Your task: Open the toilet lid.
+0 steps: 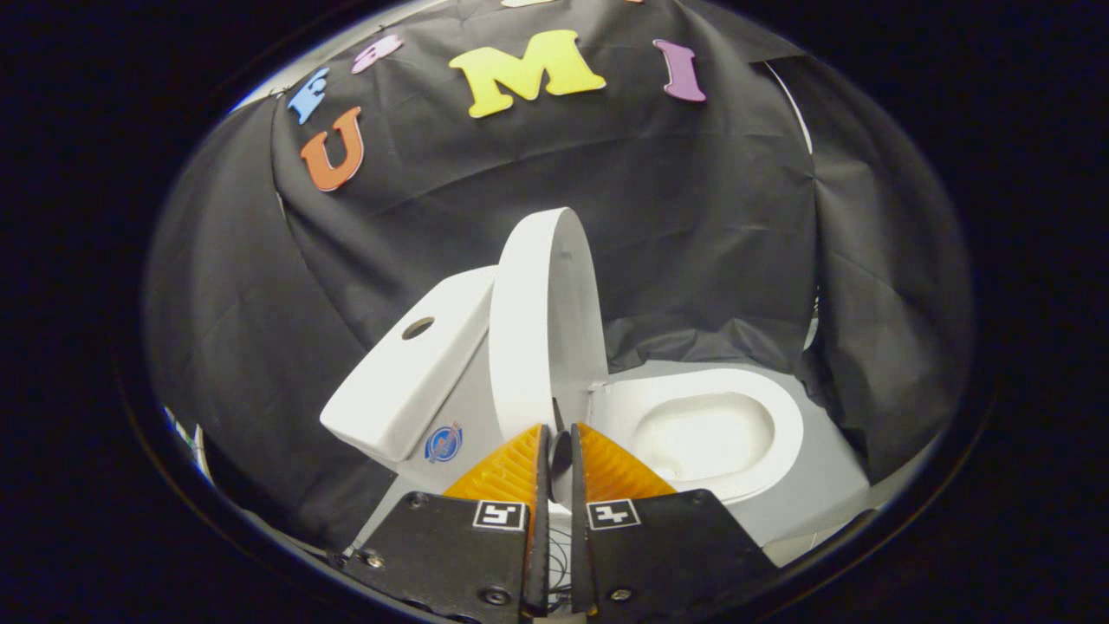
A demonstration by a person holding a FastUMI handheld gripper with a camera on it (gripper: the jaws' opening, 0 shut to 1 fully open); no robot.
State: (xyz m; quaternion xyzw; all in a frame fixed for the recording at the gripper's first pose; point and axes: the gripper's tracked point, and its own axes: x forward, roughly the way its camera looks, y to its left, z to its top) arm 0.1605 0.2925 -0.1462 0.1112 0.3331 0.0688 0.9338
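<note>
Your gripper [560, 444] sits low in front of the toilet, and its two ribbed fingers are drawn nearly together, with just a thin slit between them. Right in that slit, you can make out a small dark bump at the lower edge of the lid; whether your fingers actually press on it or on the lid's edge, I cannot tell from here.

Now the thing that matters: the white, rounded plastic toilet lid [541, 329] stands straight ahead of your fingertips, raised up on edge. Its long axis runs nearly vertical, rising from just beyond your fingers up against the black cloth wall. It leans back toward the white ceramic cistern [407, 368] with the round flush hole in its top, which sits just to the left and behind the lid.

To the right of the lid, the white oval seat and bowl [706, 429] lie uncovered, well apart from the lid's upper edge.

So, by my read, the job looks all but done: the lid is up and close to the cistern. If you have any move left, it runs forward and leftward, nudging the lid's face to rest on the cistern, then easing your fingers apart and drawing back. Careful you don't drag it rightward, or it may drop over the bowl.
</note>
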